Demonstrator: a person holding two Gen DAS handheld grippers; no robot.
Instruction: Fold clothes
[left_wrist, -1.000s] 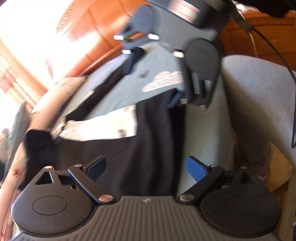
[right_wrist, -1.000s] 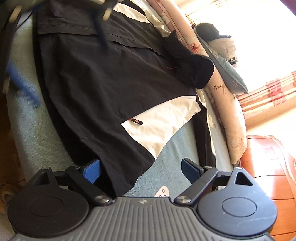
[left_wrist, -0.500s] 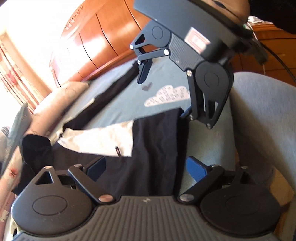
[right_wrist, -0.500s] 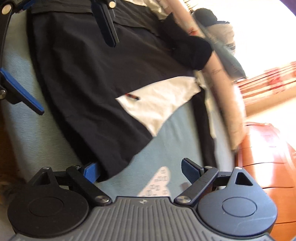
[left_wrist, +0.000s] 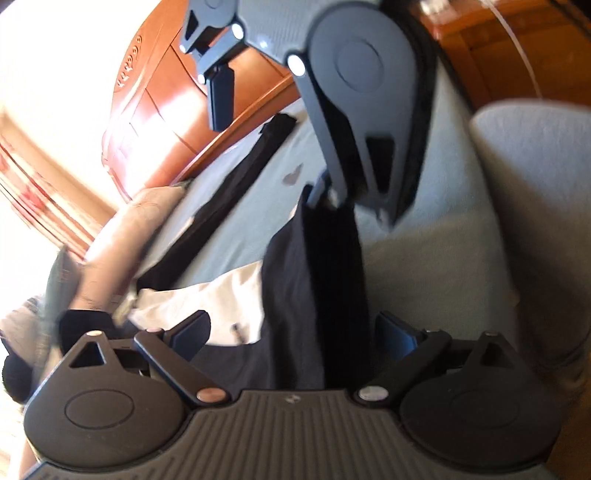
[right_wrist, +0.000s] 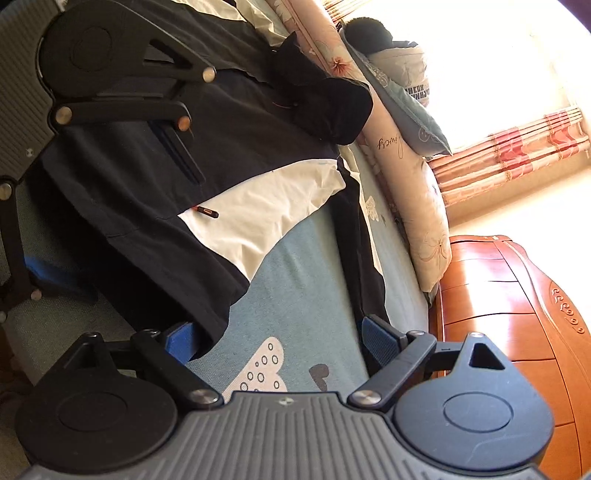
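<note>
Covering most of both views: a bed (right_wrist: 314, 280) with a pale blue sheet printed with white clouds. A wooden headboard (right_wrist: 517, 295) sits at its end, and striped red curtains (right_wrist: 517, 147) hang by a bright window.

Black jacket (right_wrist: 155, 221) with a cream panel (right_wrist: 266, 210) lies spread on the bed; left part of its hem looks raised off the sheet, blurred in the left wrist view. One long black strip of it (left_wrist: 236, 192) runs flat toward the headboard. A small red-tipped zip pull (right_wrist: 207, 211) sits on the edge of the cream panel. A floral bolster (right_wrist: 406, 177) and a grey pillow (right_wrist: 402, 99) lie along the far side of the jacket.

Right gripper (right_wrist: 279, 341): fingers spread wide, blue pads showing. Left finger (right_wrist: 181, 339) touches or overlaps the jacket's hem corner; right finger (right_wrist: 380, 339) is over the black strip at the bed edge. Nothing pinched between them. In the left wrist view its lower finger meets the lifted hem; can't tell if cloth is caught there.

Left gripper (left_wrist: 295, 332): fingers wide apart, jacket fabric hanging between them, not clamped. In the right wrist view it sits over the jacket body, upper left.

Grey fabric (left_wrist: 535, 184) at right in the left wrist view, likely the person's clothing.
</note>
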